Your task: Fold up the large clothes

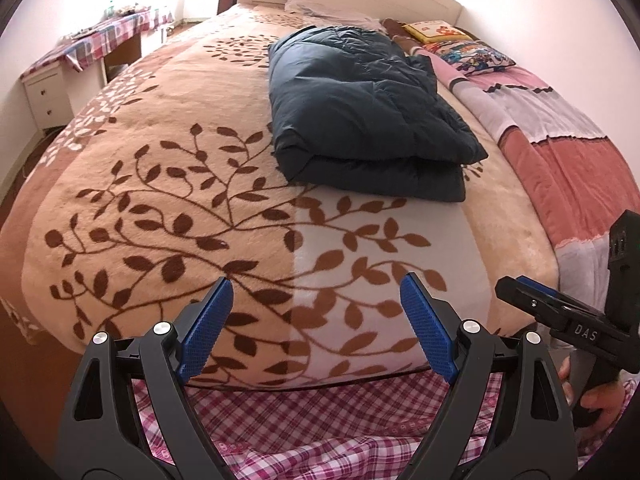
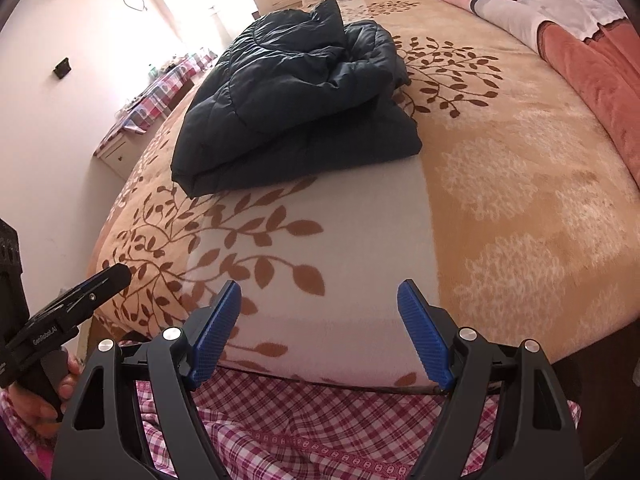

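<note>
While both claws hang over the near bed edge, each stands released, jaws wide and gripping nothing: left claw, right claw. Folded dark coat lies on the leaf-print blanket, well ahead of both claws, apart from them. Plaid sheet shows beneath the claws.
</note>
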Demonstrator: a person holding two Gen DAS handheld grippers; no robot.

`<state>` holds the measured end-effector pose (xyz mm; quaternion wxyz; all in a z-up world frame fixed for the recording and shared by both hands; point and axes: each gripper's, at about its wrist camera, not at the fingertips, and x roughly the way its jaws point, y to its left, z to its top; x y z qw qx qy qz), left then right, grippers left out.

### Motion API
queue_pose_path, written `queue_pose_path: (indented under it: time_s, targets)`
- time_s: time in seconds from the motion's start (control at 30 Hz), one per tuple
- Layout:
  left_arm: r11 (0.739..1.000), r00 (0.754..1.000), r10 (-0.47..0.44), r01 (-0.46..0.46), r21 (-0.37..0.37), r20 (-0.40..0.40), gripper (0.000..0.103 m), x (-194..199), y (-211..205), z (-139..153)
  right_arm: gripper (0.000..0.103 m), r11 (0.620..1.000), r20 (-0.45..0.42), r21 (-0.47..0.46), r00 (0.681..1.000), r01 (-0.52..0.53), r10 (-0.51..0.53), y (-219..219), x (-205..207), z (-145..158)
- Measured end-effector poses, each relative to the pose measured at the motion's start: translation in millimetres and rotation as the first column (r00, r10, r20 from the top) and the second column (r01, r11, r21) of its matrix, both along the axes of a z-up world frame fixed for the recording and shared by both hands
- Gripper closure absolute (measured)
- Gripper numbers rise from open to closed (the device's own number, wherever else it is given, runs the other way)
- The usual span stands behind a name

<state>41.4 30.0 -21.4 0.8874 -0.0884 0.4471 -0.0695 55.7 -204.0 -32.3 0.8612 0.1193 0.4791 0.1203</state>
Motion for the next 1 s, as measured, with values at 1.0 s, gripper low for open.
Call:
queue_pose_path:
  time_s: [1.0]
  targets:
    - [0.989,0.994,0.072,-0.081,0.12,0.084,0.018,-21,-1,19,0.025,0.997,0.064,-0.076,0.998,-0.01,0.015,25,-32,19]
